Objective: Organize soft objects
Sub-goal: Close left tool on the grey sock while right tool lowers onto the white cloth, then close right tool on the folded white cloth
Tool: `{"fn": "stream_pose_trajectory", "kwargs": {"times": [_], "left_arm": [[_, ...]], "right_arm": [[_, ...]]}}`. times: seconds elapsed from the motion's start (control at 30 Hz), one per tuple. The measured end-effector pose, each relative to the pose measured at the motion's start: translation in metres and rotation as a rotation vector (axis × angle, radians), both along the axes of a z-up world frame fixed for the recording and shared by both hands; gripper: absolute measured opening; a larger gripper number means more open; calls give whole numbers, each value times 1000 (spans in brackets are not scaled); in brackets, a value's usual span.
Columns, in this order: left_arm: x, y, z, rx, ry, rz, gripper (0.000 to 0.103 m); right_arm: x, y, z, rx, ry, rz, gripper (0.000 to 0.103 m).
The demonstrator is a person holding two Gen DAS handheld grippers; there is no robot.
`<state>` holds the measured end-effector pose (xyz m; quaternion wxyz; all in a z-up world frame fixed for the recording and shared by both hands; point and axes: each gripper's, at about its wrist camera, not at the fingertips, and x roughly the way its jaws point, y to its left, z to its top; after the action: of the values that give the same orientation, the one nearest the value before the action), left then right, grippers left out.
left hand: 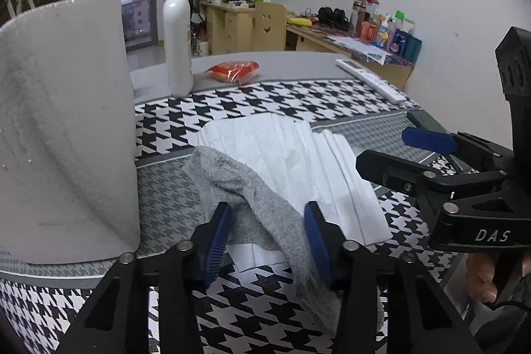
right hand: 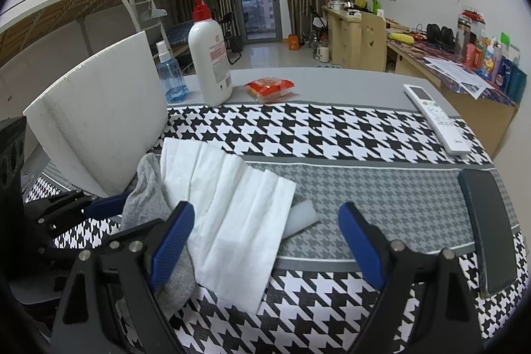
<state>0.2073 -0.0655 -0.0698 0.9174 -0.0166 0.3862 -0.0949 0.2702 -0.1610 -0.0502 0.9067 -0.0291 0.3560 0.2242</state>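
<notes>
Two bottles [right hand: 210, 55], one grey sock [left hand: 252, 188], one white tissue [right hand: 225, 204]

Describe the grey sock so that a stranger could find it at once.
Start from the tall white foam board on the houndstooth cloth. Just beside its base lies the sock, partly over a white tissue. It alone is grey and fuzzy, and lies between the left tongs.

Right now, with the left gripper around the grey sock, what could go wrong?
1. The sock lies on the white tissue, so lifting it may drag the tissue along or crumple it.
2. The left gripper straddles the sock, but its pads do not visibly press it; a loose pinch could let it slip out.
3. The foam board stands close beside the left gripper; a sideways swing might topple it.
</notes>
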Motion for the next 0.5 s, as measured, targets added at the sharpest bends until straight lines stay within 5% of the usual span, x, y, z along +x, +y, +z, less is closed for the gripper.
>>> {"fn": "stream_pose_trajectory", "kwargs": {"times": [0.33, 0.5], "left_arm": [[1, 2, -4, -11, 34, -20, 17], [0, 2, -2, -16, 29, -29, 14]], "right_arm": [[3, 11, -5, -1, 21, 26, 91], [5, 13, -6, 15, 33, 37, 91]]}}
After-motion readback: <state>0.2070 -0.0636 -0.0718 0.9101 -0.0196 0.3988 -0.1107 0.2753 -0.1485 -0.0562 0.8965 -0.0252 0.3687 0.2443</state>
